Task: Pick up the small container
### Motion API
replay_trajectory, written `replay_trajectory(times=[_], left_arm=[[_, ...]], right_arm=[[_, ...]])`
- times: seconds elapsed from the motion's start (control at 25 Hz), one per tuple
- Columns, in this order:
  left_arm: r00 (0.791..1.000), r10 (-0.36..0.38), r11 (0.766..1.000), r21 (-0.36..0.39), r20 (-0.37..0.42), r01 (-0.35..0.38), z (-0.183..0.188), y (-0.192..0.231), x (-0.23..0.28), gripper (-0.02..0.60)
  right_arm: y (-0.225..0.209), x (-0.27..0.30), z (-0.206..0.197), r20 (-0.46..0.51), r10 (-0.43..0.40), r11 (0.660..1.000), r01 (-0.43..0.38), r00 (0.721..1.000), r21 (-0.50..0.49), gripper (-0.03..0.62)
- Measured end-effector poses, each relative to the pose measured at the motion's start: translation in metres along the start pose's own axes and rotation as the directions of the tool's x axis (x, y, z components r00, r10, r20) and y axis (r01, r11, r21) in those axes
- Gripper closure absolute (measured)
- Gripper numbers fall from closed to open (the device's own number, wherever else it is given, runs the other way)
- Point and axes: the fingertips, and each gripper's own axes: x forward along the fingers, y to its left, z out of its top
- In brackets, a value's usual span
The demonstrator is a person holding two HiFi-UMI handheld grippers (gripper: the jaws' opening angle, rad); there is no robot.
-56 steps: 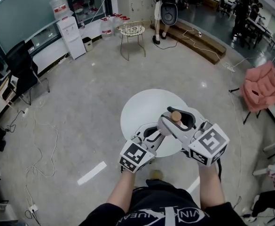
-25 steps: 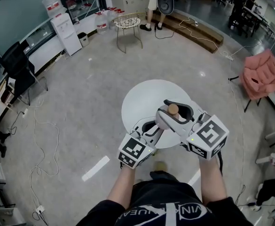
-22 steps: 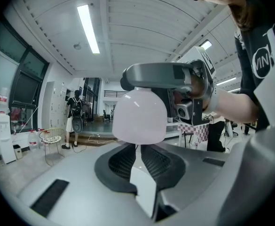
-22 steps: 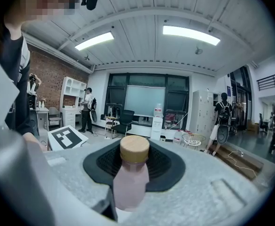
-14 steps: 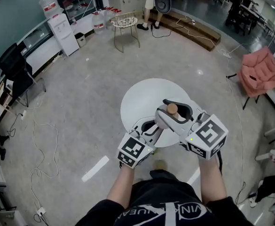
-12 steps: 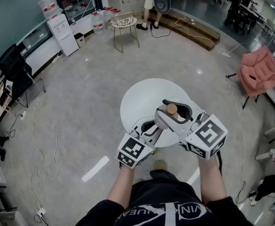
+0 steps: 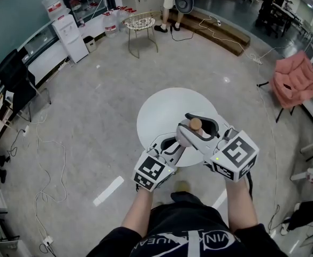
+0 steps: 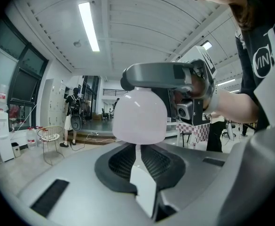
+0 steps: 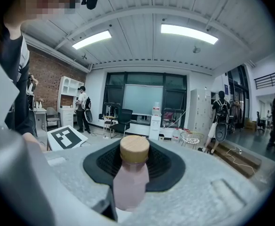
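Above the round white counter (image 7: 155, 107), the right gripper (image 7: 197, 129) is clenched on the small container (image 9: 130, 173), a pink bottle with a wooden cap (image 9: 134, 149), its long axis along the jaws, its base just beyond the left gripper (image 7: 170, 145), closed and empty.

Head view: small container (image 7: 197, 124) shows only its cap — body behind right gripper (image 7: 198, 129).

Open floor (image 7: 92, 100) rings table (image 7: 159, 111) (wire chair (image 7: 137, 22) well apart).
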Motion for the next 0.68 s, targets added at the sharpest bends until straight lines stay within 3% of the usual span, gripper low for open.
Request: replay_trajectory(times=[0.68], left_arm=[[1.0, 0.007, 1.0, -0.013, -0.01, -0.007, -0.0072, 0.0021, 0.0053, 0.545]], right_arm=[[-0.0037, 0.0024, -0.0074, -0.003, 0.012, 1.0, -0.012, 1.0, 0.003, 0.473]])
